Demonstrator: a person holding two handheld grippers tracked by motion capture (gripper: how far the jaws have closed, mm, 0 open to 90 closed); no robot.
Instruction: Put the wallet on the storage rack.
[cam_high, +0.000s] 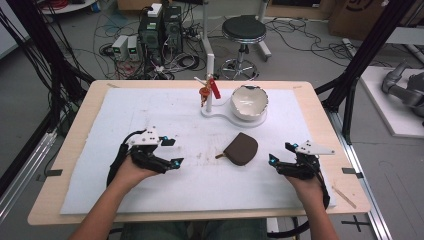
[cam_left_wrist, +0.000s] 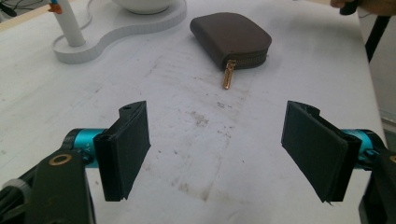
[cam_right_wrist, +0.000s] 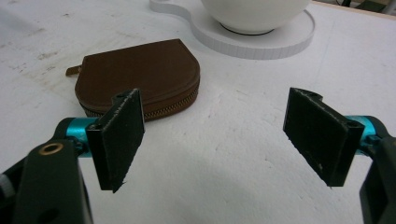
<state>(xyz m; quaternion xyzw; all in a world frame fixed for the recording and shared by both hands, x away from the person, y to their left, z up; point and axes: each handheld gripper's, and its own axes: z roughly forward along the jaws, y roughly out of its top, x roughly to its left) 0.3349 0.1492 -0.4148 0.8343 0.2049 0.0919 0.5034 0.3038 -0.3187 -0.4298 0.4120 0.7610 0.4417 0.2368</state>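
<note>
High view: a person's two hand-held grippers rest on a white mat, flanking a small brown leather zip pouch (cam_high: 241, 148) that lies flat and closed near the mat's middle. At left, the left gripper (cam_high: 171, 152) sits well apart from the pouch, jaws spread wide with nothing between them; the left gripper view confirms bare mat between its black pads (cam_left_wrist: 126, 149) and the pouch's brass zip pull (cam_left_wrist: 228, 74) pointing toward it. Behind the pouch stands a white figure-eight base (cam_high: 214, 112) carrying a white post with red tags (cam_high: 208, 91) and a white ceramic bowl (cam_high: 249, 101). At right, the right gripper (cam_high: 279, 154) is also gaping and empty, near the pouch's rounded side but not touching. The work appears not yet begun: pouch untouched, zip seemingly fully shut, though the far end is hard to see. Open mat surrounds the pouch on all near sides; only the base behind crowds it, and the wooden table edge (cam_high: 320, 107) lies well off.
</note>
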